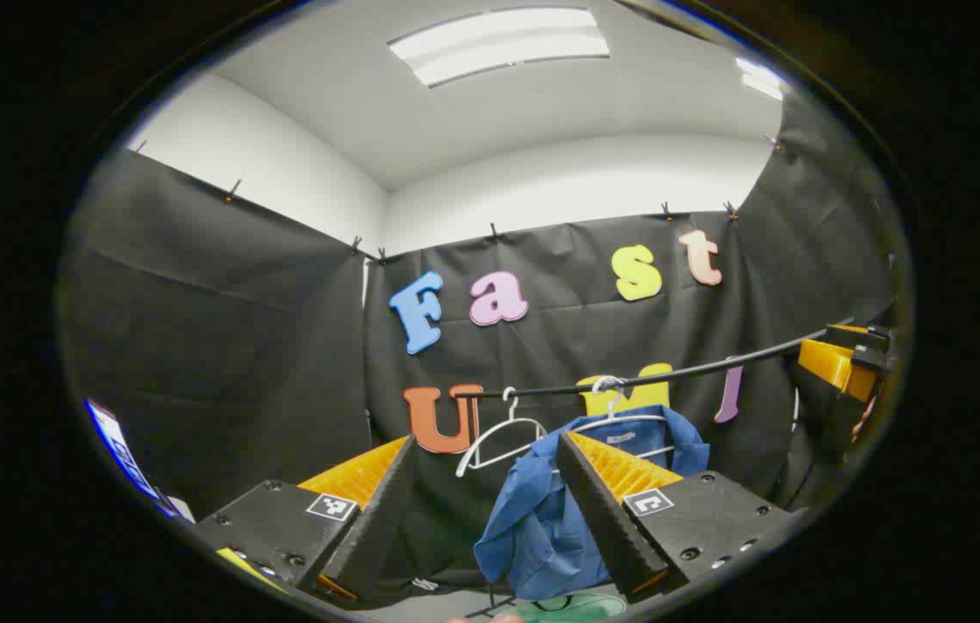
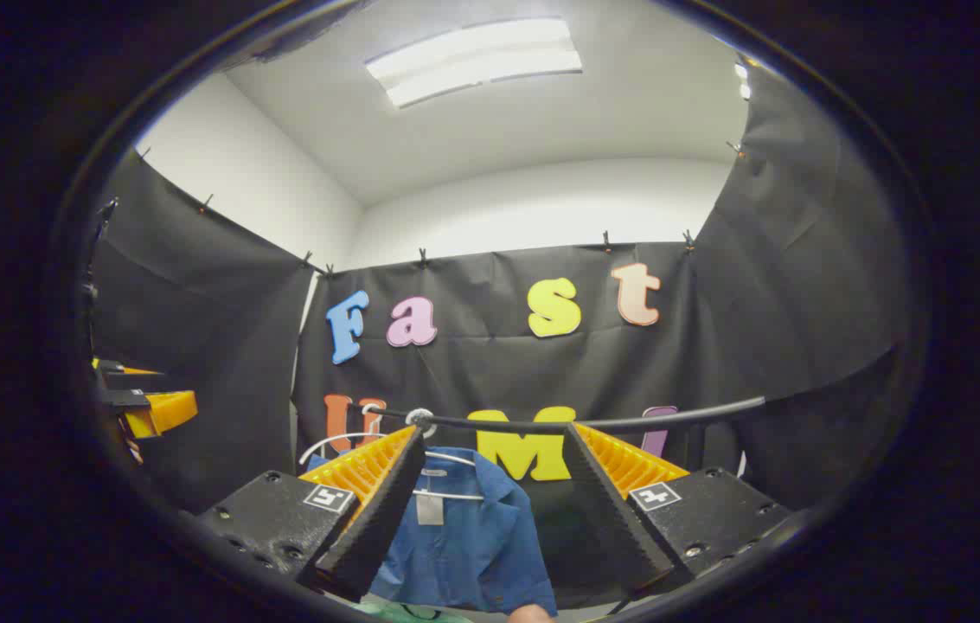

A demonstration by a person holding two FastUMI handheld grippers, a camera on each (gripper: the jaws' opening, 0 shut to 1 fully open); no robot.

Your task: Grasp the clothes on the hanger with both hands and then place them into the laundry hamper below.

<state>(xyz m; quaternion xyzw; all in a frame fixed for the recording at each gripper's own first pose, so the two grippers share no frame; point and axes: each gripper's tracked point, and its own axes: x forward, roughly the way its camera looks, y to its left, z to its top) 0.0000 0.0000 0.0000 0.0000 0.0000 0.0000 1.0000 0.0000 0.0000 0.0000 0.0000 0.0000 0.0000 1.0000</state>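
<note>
Gaping wide, left gripper (image 1: 486, 510) and right gripper (image 2: 490, 510) hold nothing before blue shirt (image 2: 464, 545).

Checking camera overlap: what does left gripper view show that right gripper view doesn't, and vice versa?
Left gripper view: the right gripper at its right edge, and a blue-and-white sheet low on the left.
Right gripper view: the left gripper at its left edge.
Both: the blue shirt on a white hanger hooked over the black rail, and the ceiling light.
</note>
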